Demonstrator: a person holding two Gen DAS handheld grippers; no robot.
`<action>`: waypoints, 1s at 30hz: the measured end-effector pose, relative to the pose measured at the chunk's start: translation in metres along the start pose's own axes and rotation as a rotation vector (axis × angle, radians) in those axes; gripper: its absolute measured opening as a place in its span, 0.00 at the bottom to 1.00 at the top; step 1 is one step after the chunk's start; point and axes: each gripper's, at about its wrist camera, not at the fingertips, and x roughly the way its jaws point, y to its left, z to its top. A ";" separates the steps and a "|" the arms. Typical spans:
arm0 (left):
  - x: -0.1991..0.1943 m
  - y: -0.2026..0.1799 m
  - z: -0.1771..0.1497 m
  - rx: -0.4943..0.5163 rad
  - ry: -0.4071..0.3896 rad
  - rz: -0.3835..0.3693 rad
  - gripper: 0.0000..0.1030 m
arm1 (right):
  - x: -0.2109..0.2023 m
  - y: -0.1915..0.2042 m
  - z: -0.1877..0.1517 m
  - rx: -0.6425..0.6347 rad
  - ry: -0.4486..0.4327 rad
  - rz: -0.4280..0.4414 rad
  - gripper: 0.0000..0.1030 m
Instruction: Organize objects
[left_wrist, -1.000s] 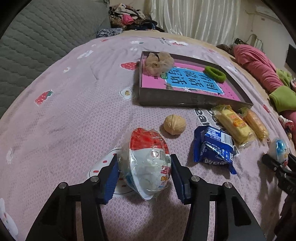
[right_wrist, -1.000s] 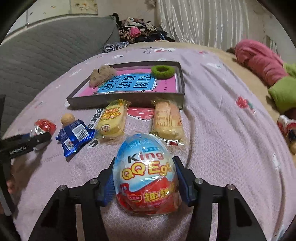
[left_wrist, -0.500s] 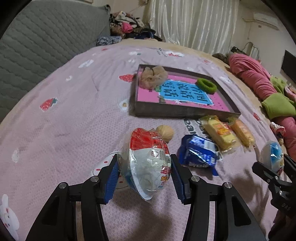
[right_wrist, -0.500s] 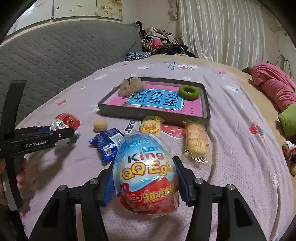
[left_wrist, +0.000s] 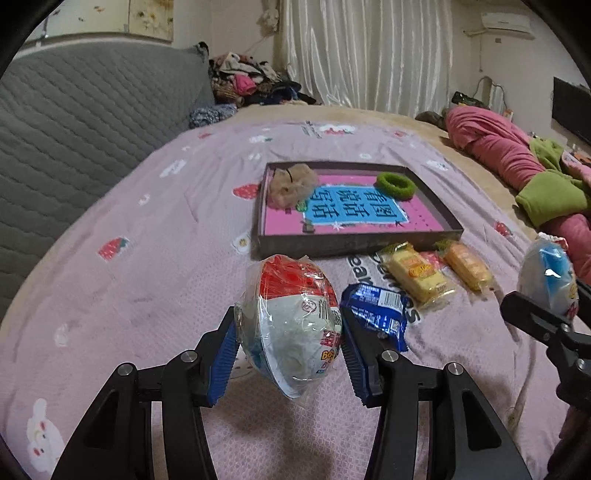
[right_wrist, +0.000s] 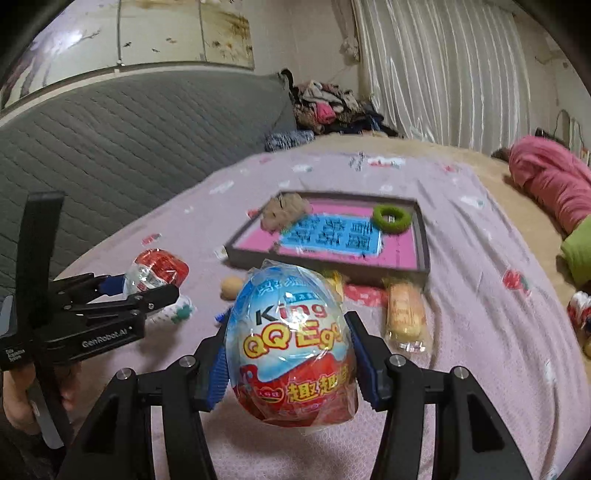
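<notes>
Bedspread (left_wrist: 155, 280), lilac, strawberry print; grey headboard (left_wrist: 74, 122) behind. I see left gripper (left_wrist: 288, 350) pinching red-white egg (left_wrist: 291, 325), right gripper (right_wrist: 288, 365) pinching blue egg (right_wrist: 291, 332).

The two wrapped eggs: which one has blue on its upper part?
The egg in the right hand-held gripper, printed "King QQ Egg", is blue on top and red below. The egg in the left hand-held gripper has a red top.

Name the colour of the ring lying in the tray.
Green ring; clearest in the left wrist view.
</notes>
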 end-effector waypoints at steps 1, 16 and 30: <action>-0.004 0.000 0.001 -0.003 -0.009 0.000 0.52 | -0.003 0.002 0.001 -0.009 -0.006 0.000 0.55; -0.029 -0.003 0.005 0.014 -0.086 0.033 0.52 | -0.027 0.014 0.013 -0.017 -0.087 -0.004 0.55; -0.039 0.008 0.006 -0.028 -0.099 0.009 0.52 | -0.038 0.017 0.012 0.032 -0.117 0.002 0.55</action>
